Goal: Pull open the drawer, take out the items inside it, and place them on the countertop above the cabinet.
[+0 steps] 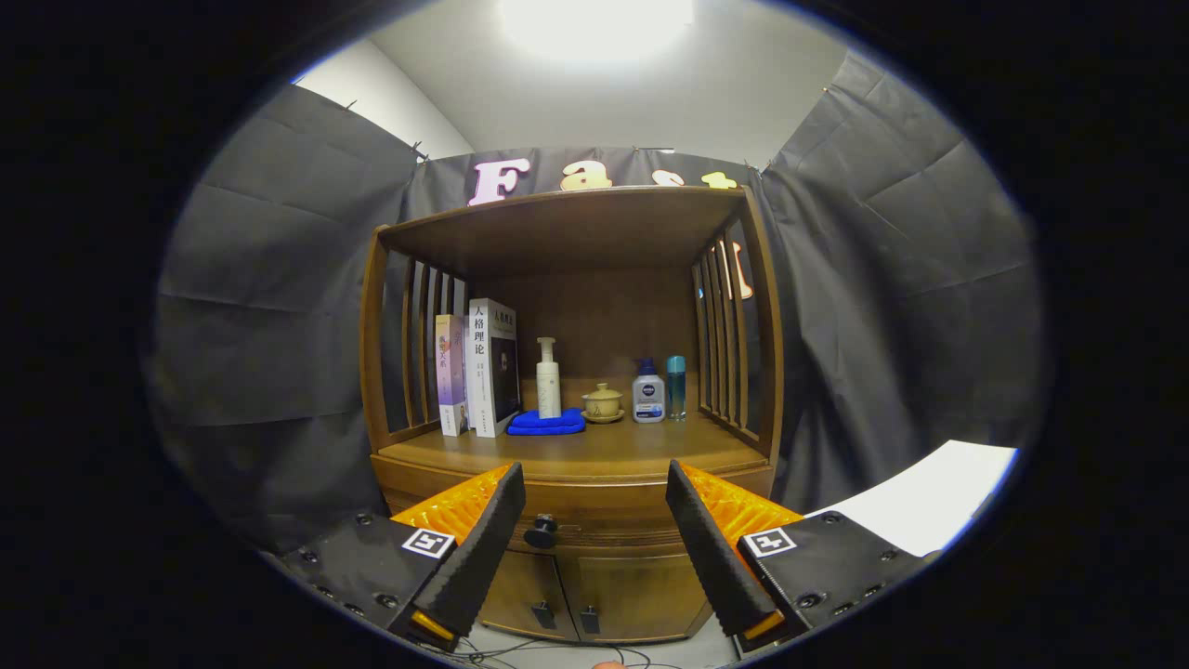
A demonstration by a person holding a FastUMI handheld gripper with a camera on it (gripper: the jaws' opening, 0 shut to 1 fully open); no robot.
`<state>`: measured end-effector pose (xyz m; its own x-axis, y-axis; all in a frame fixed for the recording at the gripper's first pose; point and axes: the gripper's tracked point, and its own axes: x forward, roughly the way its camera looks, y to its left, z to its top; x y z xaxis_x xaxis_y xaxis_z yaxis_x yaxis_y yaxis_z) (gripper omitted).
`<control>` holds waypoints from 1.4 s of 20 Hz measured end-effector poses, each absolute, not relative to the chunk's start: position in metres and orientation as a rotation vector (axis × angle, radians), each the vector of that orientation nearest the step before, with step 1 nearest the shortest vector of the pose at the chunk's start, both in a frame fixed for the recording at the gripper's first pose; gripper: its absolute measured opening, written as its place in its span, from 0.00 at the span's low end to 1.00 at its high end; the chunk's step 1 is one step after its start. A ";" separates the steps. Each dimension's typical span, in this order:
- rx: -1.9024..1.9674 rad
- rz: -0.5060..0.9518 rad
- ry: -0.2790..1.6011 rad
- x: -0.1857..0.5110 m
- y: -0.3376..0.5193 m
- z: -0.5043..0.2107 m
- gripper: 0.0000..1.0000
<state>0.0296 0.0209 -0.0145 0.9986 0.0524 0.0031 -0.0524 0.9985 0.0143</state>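
1. Ahead of the fingers point(594, 497) stands a wooden cabinet point(571, 502) with slatted sides and a roof over its worktop point(613, 451).
2. These fingers are spread wide and hold nothing; the gap between them frames the drawer point(594, 531).
3. That drawer is shut, its dark knob point(541, 531) just beside the left finger and not touching it.
4. Below the drawer are two doors point(581, 595), each with a small dark handle.
5. On the worktop, from left to right: two upright books point(478, 370), a folded blue cloth point(548, 423), a white pump bottle point(548, 379) standing at the cloth's back edge, a lidded cup point(603, 402) on a saucer, a squat bottle point(648, 393) and a slim teal bottle point(676, 386).
6. Whatever lies inside the drawer cannot be seen.
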 end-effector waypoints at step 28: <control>-0.005 0.096 0.188 0.168 0.081 -0.173 0.97</control>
